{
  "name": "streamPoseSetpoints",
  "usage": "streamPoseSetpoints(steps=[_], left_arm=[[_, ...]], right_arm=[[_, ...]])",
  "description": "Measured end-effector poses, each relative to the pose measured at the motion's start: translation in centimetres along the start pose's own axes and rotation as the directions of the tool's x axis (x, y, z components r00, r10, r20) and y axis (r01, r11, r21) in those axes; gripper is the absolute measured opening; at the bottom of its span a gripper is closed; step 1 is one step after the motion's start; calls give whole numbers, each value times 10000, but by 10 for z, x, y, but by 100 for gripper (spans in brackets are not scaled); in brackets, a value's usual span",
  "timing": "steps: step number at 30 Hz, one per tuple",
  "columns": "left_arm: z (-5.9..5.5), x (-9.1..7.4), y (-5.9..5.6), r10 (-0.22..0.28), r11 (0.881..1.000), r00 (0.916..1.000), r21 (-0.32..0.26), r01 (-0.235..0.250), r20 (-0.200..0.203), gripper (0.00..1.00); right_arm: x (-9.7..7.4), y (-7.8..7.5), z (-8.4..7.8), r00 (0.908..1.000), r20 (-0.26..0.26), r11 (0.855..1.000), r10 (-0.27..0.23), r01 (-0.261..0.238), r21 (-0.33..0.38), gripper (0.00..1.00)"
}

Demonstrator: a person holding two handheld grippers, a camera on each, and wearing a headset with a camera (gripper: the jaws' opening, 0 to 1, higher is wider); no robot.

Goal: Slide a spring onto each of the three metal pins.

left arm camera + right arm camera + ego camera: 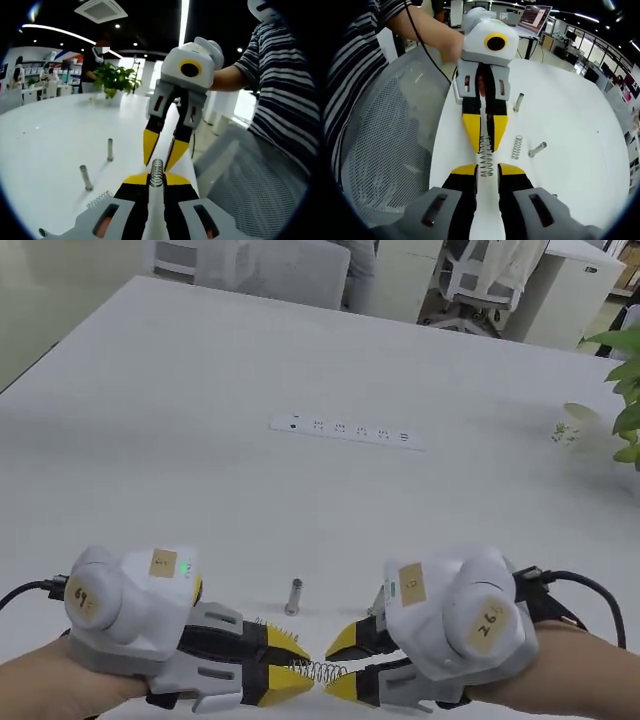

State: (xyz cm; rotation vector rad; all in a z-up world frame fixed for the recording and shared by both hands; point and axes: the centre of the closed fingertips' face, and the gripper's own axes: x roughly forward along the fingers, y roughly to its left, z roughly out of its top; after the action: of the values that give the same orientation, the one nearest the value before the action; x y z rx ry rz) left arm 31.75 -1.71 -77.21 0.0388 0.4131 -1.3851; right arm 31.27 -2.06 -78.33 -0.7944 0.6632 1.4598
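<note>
Your left gripper (156, 176) is closest to you, low at the near edge of the table (180, 390). Its jaws are closed on one end of a spring (486, 159), so the coil sticks straight out past the yellow tips. Your right gripper (159, 164) faces it nose to nose. Its jaws are parted a little, one tip on each side of the spring's free end, and I can't see them pinching it. You seem to be lining up a hand-over or a fresh grip, probably so the spring ends up held by its side with one open end free for a pin.

One pin (110, 149) stands upright on the table just beyond the grippers. A second pin (86, 177) stands near it, closer to the left gripper, and both are bare. A loose spring (98, 199) lies flat beside the second pin without touching it. I can't make out a third pin with any certainty. By my reading, no spring is on a pin yet.

The pins stand free with nothing bracing them, so a sideways nudge could tip one. Bring the spring down along the pin's own line. The power strip (345, 430) lies well beyond, out of your way.
</note>
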Motion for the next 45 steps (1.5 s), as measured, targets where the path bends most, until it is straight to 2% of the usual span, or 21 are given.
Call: streamPoseSetpoints(steps=[3,9,15,27,34,45], left_arm=[[-3,0,0,-41,10000,10000,-31,41,-46,2],[-4,1,-3,-151,9998,9999,-117,152,2,2],[-4,1,-4,-251,9996,9997,-123,250,-32,2],[-5,2,-6,-325,9994,9995,-121,324,-44,2],[-8,3,-6,-355,9993,9993,-99,354,-112,2],[-11,1,-4,-299,9996,9993,-13,299,-228,2]], right_arm=[[0,2,-5,9999,90,9993,74,-77,357,13],[7,8,-19,9999,50,9979,103,-106,642,14],[7,8,-18,9997,231,9966,62,-81,815,13],[8,10,-13,9988,457,9987,151,-172,477,8],[8,10,-14,9992,361,9993,165,-177,322,7],[3,7,-6,9982,594,9999,-27,35,-119,7]])
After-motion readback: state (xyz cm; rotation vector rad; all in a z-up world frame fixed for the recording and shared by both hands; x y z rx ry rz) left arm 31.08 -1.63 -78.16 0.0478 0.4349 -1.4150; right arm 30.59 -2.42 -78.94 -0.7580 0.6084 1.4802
